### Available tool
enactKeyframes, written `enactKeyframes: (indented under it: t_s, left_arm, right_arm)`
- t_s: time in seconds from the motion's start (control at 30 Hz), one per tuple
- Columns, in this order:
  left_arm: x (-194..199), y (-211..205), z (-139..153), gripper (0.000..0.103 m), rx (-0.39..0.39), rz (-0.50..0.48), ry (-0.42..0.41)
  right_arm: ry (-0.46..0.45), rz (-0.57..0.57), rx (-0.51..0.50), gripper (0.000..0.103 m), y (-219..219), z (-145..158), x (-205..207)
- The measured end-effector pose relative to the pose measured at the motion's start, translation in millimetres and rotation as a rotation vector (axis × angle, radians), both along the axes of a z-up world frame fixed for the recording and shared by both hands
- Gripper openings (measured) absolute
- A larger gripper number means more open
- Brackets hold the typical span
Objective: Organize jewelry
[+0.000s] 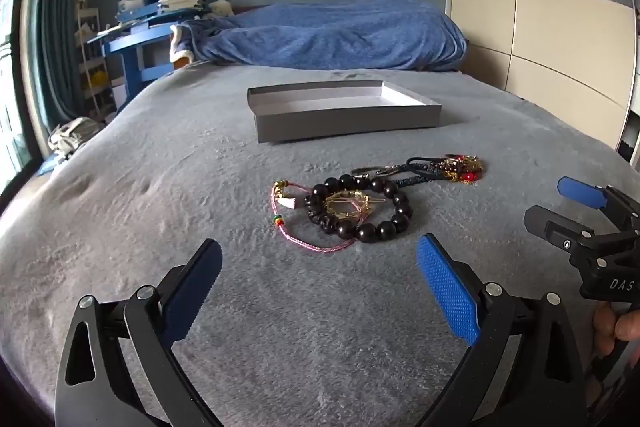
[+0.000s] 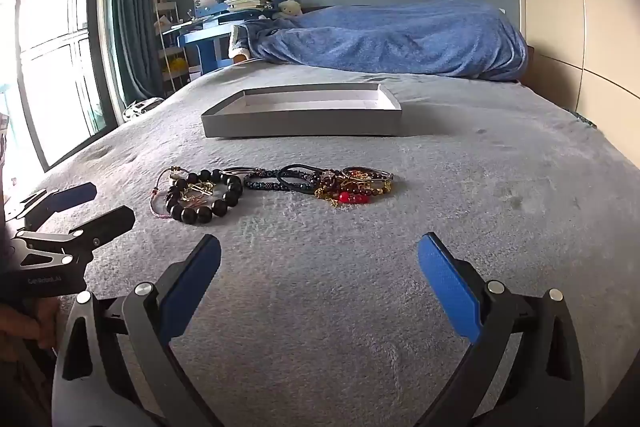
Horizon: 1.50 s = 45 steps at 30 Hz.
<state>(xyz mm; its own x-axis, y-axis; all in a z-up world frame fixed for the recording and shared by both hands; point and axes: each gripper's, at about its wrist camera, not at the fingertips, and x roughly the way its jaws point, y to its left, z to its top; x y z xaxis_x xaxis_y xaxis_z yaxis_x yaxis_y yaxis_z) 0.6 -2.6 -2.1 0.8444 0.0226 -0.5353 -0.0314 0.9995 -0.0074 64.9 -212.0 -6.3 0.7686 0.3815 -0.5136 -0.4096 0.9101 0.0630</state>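
Both grippers wide and empty; jewelry not yet in the tray.

The left gripper [image 1: 320, 267] and right gripper [image 2: 319, 263] hover over the grey bedspread [image 1: 160, 187], short of the tangled jewelry pile [image 2: 272, 191]. The grey tray [image 2: 304, 121] sits beyond, empty (as far as visible). Advise lifting the black bead bracelet [image 1: 358, 207] alone, pinching one side to avoid dragging the pink cord [image 1: 296, 239].

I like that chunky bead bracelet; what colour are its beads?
Glossy black or very dark brown; the bead bracelet shows best in the left wrist view.
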Motion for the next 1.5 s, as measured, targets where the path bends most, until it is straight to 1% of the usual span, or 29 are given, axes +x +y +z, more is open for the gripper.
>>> enactKeyframes:
  t_s: [1.5]
  left_arm:
    - [-1.1,1.5,-0.1,0.097,0.005,0.002,-0.002]
  right_arm:
    - [0.008,0.001,0.009,0.098,-1.5,-0.8,3.8]
